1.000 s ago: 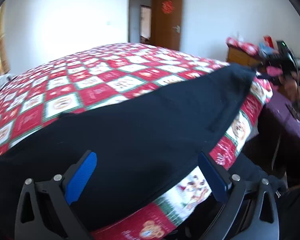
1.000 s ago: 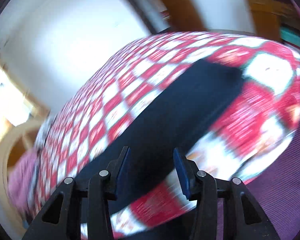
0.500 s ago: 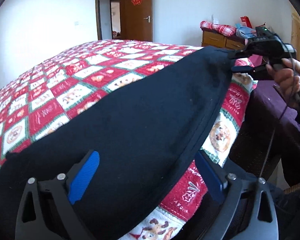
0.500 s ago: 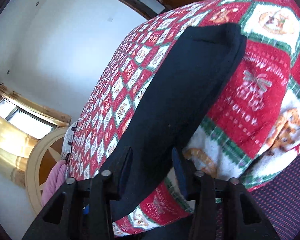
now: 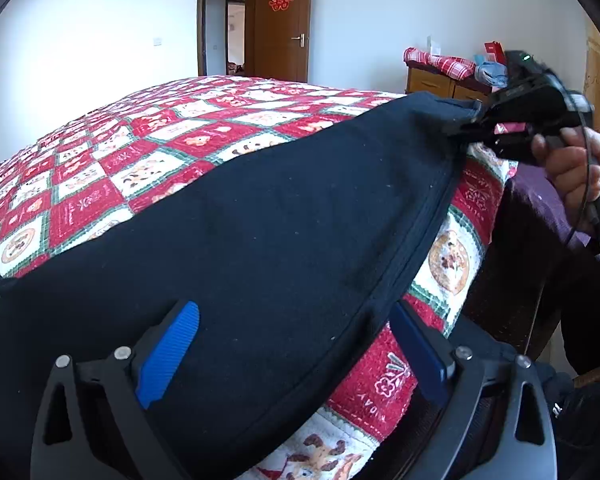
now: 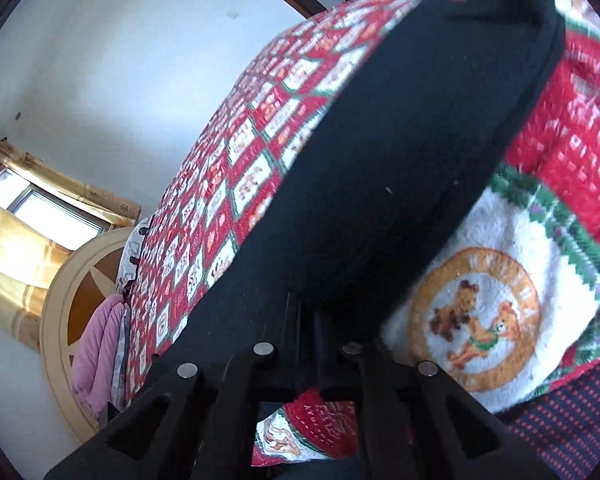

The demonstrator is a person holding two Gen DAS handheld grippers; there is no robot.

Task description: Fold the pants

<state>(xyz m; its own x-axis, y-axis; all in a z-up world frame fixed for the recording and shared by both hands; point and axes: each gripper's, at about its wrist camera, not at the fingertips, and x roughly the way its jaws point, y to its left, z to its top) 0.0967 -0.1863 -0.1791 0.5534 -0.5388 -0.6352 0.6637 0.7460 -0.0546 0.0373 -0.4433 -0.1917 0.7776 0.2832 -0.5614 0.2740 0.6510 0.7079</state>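
Observation:
Dark navy pants [image 5: 284, 240] lie stretched along the near edge of a bed with a red, white and green patterned quilt [image 5: 148, 152]. My left gripper [image 5: 296, 344] is open, blue pads either side of the pants' near edge, low over the cloth. My right gripper [image 5: 466, 130] shows at the far end of the pants in the left wrist view, pinching the cloth there. In the right wrist view the pants [image 6: 400, 152] run away from my right gripper [image 6: 308, 312], whose jaws are shut on their edge.
The quilt [image 6: 480, 308] hangs over the bed's side. A wooden dresser [image 5: 440, 80] with piled items stands at the far right by an open brown door [image 5: 284, 20]. A purple covered surface [image 5: 540, 200] sits beside the bed. A round headboard [image 6: 72, 300] and pink bedding [image 6: 96, 344] lie at the far end.
My right gripper has moved in and closed on the far end of the pants. My left gripper has shifted slightly along the near edge and stays open.

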